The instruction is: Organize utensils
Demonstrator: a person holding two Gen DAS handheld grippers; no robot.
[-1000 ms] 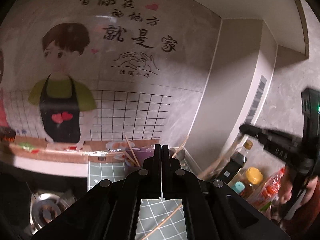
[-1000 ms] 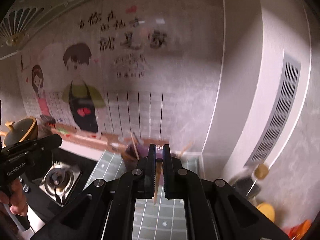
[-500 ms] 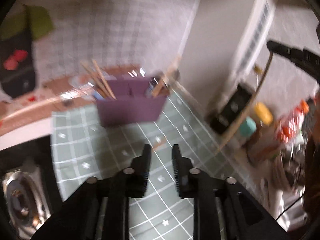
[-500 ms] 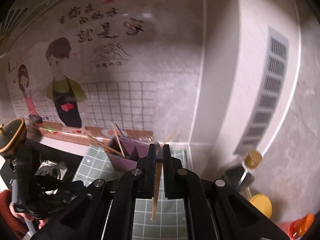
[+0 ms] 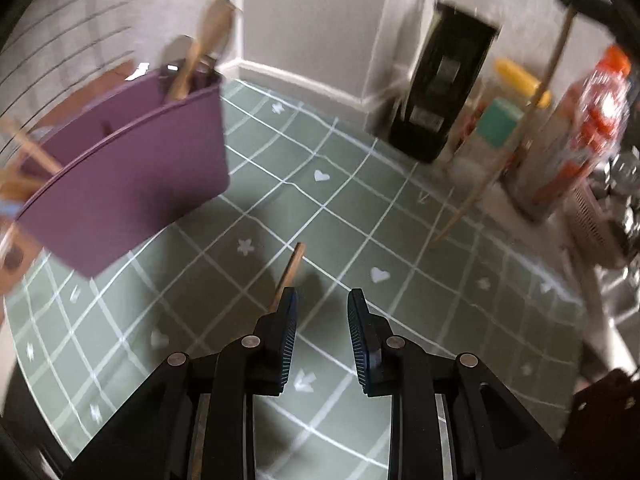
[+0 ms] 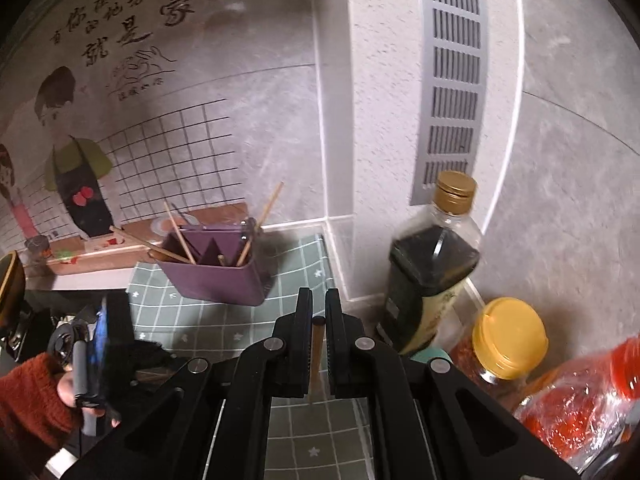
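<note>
A purple utensil holder (image 5: 124,172) stands on the green grid mat (image 5: 360,220), with wooden chopsticks and a wooden spoon in it; it also shows in the right wrist view (image 6: 216,272). My left gripper (image 5: 320,300) is open just above the mat, beside a loose wooden chopstick (image 5: 290,272) that lies under its left finger. My right gripper (image 6: 318,300) is shut on another wooden chopstick (image 6: 317,344), held upright above the mat; that chopstick also shows slanting at the right in the left wrist view (image 5: 512,132).
A dark sauce bottle (image 6: 432,256), a yellow-capped jar (image 6: 508,340) and a red packet (image 6: 580,404) stand at the right by the wall. A stove lies left of the mat. The person's red sleeve (image 6: 28,396) holds the left gripper.
My left gripper has tilted down from the wall to the mat, opened, and come close to the loose chopstick. My right gripper has swung right with its chopstick still held.
</note>
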